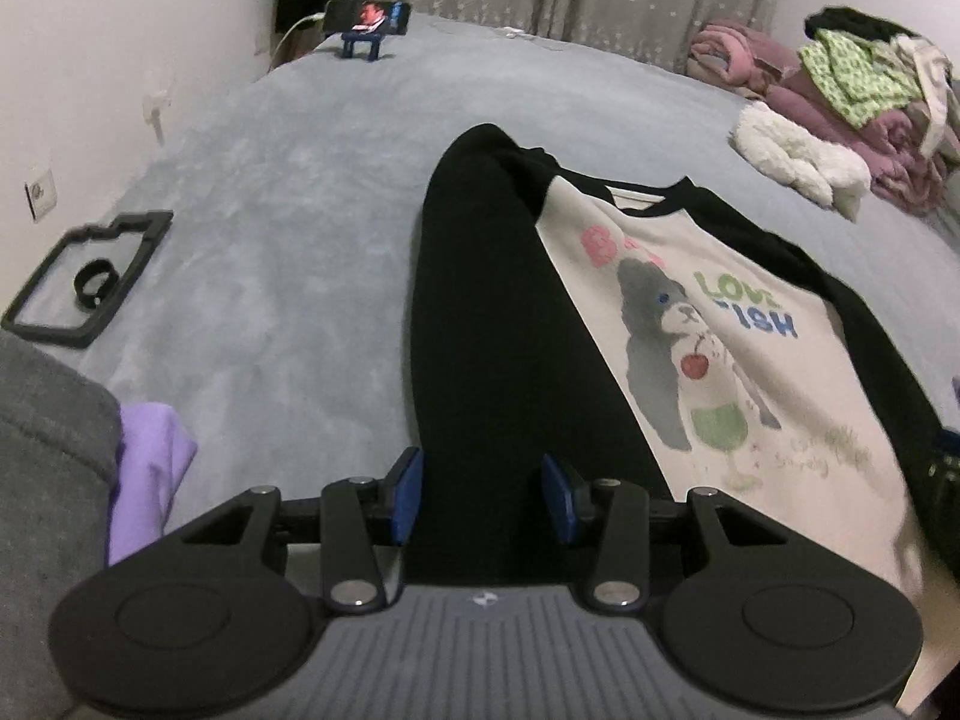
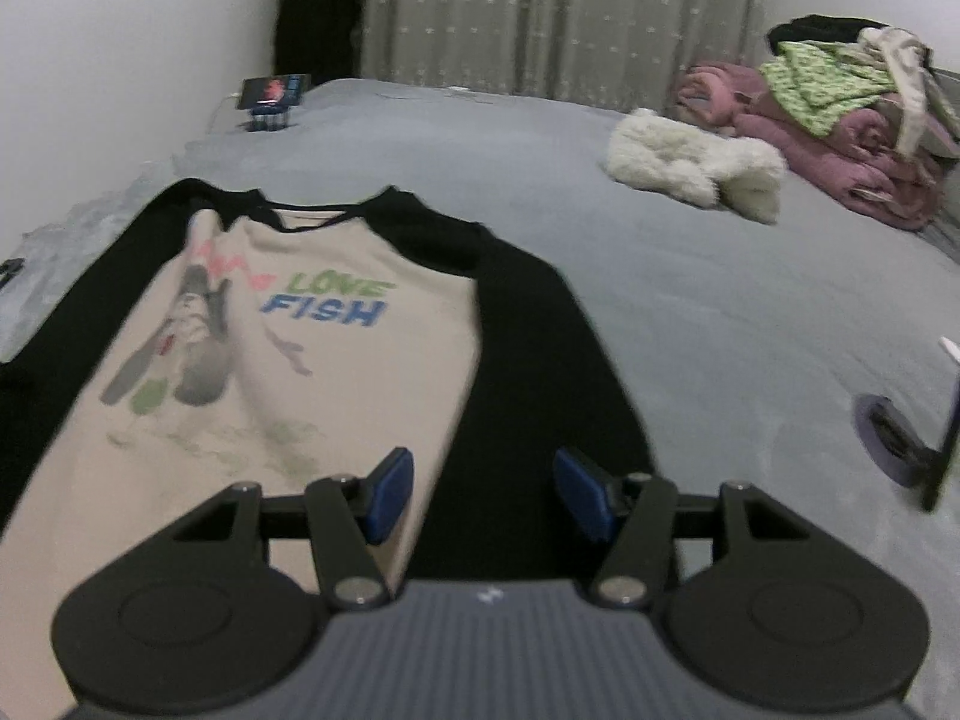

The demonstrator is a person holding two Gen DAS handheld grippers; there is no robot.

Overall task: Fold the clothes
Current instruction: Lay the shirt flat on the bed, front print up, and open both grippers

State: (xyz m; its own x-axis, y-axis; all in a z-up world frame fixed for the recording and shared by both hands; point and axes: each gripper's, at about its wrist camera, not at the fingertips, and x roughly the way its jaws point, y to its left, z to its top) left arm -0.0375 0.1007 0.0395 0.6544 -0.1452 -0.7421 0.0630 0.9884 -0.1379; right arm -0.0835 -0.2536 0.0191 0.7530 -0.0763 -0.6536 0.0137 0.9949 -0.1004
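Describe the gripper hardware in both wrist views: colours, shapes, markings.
Left gripper and right gripper look identical: black linkage arms with silver pivot screws, blue pads on the fingertips, round black discs each side, grey ribbed body with a small white logo. No cables or sleeves visible.

left gripper (image 1: 483, 489): my tool, black linkage arms, silver rivets, two round black discs
left pads (image 1: 407, 495): blue, flat, oblong
left body: grey ribbed plate with a small white mark
right gripper (image 2: 483, 492): same black arms, silver rivets, round discs
right pads (image 2: 390, 495): blue, rounded
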